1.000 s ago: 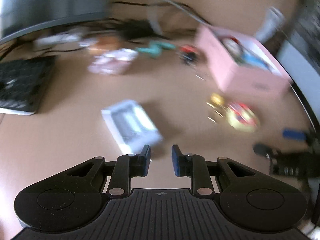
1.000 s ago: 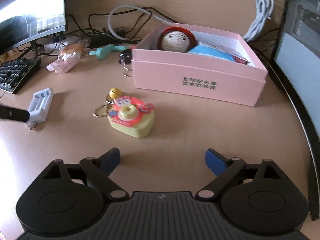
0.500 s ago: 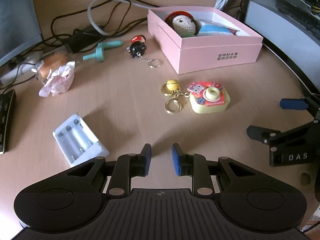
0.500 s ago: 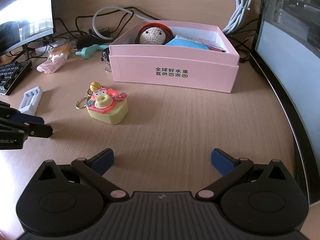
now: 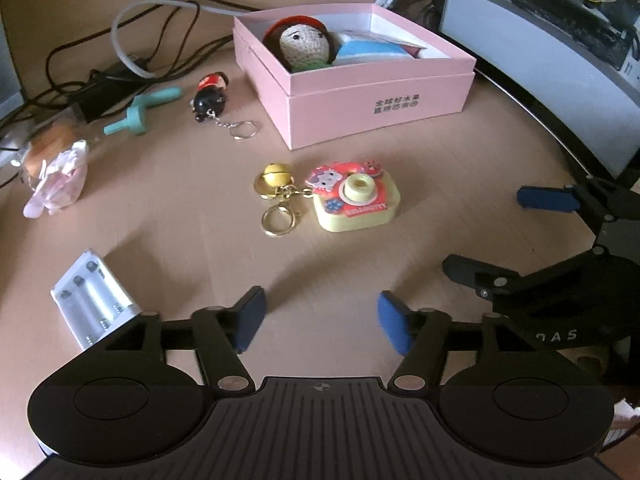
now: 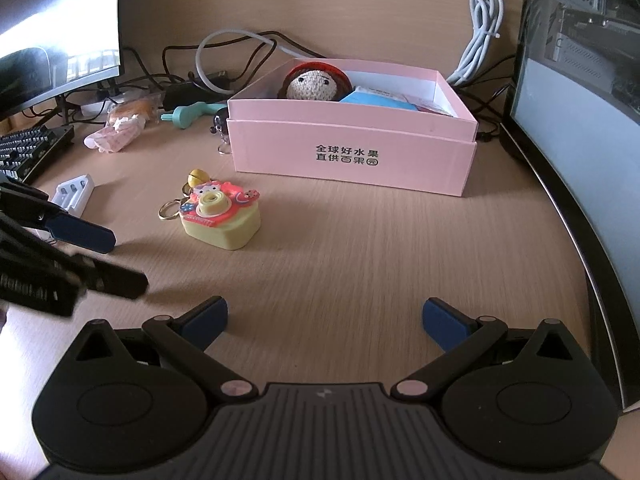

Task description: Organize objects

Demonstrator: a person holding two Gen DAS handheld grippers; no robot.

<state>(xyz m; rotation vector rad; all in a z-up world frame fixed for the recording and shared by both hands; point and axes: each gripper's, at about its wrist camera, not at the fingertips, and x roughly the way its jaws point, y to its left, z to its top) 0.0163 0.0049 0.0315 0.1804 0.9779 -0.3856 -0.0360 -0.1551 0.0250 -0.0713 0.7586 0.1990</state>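
1. Left wrist view, surface: a light wood-grain desk [image 5: 168, 184] with a wooden panel behind it. Far centre sat an open pink box [image 5: 372, 100] holding a crocheted doll [image 5: 300, 46] and a blue item. Tangled cables [image 5: 132, 60] lay far left; a computer case [image 5: 560, 40] stood far right.

2. Left wrist view, loose items: a yellow toy camera keychain [image 5: 354, 198] at mid-desk, its gold bell and rings trailing left, lens facing up, long axis running left to right. A black-and-red figure keychain [image 5: 210, 96] and a teal plastic piece [image 5: 144, 114] lay farther left. A wrapped snack [image 5: 56, 172] lay at the left edge. A white battery charger [image 5: 94, 300] lay near left, its long axis angled from near right to far left.

3. Left wrist view, tools: left gripper [image 5: 320, 320], jaws just opened, now spread with only bare desk between them. Right gripper [image 5: 500, 236] visible at right, fingers apart, empty.

4. Right wrist view, surface: same desk [image 6: 380, 240]; a monitor [image 6: 52, 32] and keyboard [image 6: 28, 152] far left, a coiled white cable [image 6: 480, 28] far right.

5. Right wrist view, tools: right gripper [image 6: 324, 320] spread wide, touching nothing. The toy camera keychain [image 6: 220, 216] lay beyond, left of centre, near the pink box [image 6: 352, 156]. Left gripper [image 6: 104, 256] entered from the left, apart from the toy.
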